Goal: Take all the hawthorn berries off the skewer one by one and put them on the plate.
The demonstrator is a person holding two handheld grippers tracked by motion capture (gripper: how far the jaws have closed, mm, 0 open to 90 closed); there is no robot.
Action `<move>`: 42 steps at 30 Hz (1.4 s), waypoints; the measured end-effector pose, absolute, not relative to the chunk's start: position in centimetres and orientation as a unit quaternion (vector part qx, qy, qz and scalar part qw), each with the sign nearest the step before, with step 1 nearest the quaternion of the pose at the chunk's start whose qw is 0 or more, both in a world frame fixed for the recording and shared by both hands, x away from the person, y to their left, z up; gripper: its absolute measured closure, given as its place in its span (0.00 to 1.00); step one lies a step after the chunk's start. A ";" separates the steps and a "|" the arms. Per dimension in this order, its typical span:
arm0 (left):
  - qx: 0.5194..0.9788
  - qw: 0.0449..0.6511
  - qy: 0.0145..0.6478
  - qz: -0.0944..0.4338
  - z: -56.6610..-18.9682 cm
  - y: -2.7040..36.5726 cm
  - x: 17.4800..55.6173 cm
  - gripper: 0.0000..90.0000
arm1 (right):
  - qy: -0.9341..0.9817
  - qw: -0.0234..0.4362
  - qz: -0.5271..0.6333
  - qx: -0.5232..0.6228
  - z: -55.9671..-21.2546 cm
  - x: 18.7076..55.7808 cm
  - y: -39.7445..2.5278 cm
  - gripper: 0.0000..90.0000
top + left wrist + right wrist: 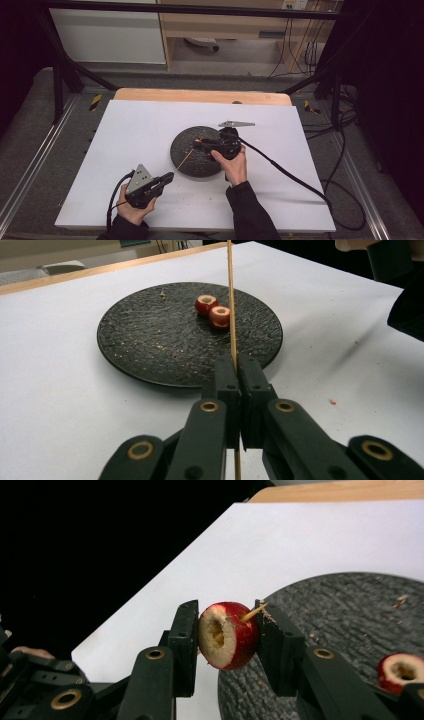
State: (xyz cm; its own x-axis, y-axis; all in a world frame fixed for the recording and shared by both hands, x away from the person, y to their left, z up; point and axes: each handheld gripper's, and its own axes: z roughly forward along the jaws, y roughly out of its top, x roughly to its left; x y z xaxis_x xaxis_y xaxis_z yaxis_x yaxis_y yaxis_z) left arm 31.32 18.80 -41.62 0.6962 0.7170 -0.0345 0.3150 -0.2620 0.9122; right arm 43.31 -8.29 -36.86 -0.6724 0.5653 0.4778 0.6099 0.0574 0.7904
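Your right gripper point(227, 630) clamps a cored red fruit point(229, 635); the skewer point(231, 300), pinched in your left gripper point(239, 371), points along its core.

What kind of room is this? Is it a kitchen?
Probably not a kitchen; it looks like a recording workshop or lab. A white table stands inside a black metal frame, loose cables hang behind, and grey carpet lies around.

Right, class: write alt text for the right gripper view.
The right gripper clamps a cored red fruit piece with a thin wooden skewer tip poking out, above a round black textured plate on the white table.
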 end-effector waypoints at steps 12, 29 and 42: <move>0.771 0.503 0.338 0.196 -41.8 19.0 31.3 0.98 | -0.722 -0.020 -0.545 -0.426 -35.4 45.3 -10.4 0.71; 0.769 0.502 0.345 0.196 -41.9 19.5 31.5 0.98 | -0.735 -0.026 -0.512 -0.443 -38.8 45.0 -12.0 0.71; 0.768 0.499 0.351 0.194 -42.0 19.8 31.7 0.98 | -0.779 -0.012 -0.462 -0.423 -44.1 43.5 -8.9 0.71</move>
State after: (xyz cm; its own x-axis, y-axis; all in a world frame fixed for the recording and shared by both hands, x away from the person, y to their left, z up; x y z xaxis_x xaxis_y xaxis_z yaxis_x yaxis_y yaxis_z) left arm 31.74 19.75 -41.97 0.6784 0.7329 -0.0514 0.3454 -0.2564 0.9027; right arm 43.48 -8.90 -44.15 -0.6421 0.6698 0.3730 0.6483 0.2146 0.7305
